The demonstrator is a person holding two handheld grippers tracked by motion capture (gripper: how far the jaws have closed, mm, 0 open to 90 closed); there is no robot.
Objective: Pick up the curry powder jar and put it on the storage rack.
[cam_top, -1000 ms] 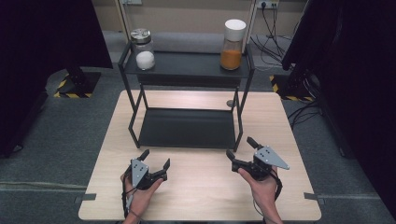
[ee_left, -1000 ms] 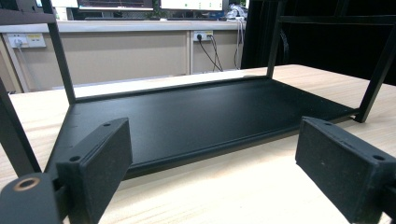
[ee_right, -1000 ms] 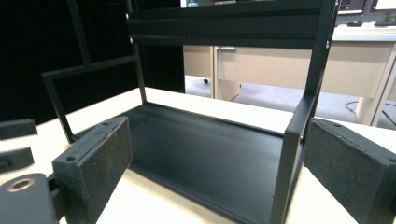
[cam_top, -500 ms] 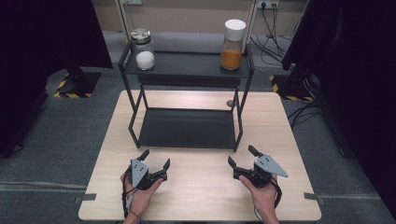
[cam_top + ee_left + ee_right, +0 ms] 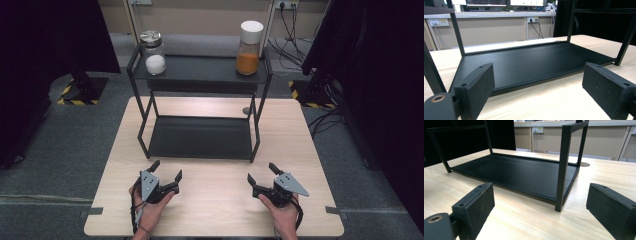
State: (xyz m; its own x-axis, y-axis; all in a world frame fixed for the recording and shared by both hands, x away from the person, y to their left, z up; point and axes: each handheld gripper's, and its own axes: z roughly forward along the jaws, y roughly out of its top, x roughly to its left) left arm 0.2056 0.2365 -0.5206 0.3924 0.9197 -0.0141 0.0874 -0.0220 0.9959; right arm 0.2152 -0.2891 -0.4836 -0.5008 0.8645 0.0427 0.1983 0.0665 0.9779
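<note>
I hold both grippers, left [image 5: 166, 170] and right [image 5: 261, 174], released and empty, low over the table [image 5: 215, 220]. 2 jars [image 5: 154, 51] sit on the rack [image 5: 200, 70] top, likely awaiting pickup.

Overhead view; tabletop views sharing rack [image 5: 200, 137].

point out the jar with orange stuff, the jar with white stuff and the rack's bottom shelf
orange jar [image 5: 247, 61], high view, on its orange-filled lower body
white jar [image 5: 155, 63], high view, on the white contents
bottom shelf [image 5: 529, 62], left gripper view, on its bare black surface
</note>
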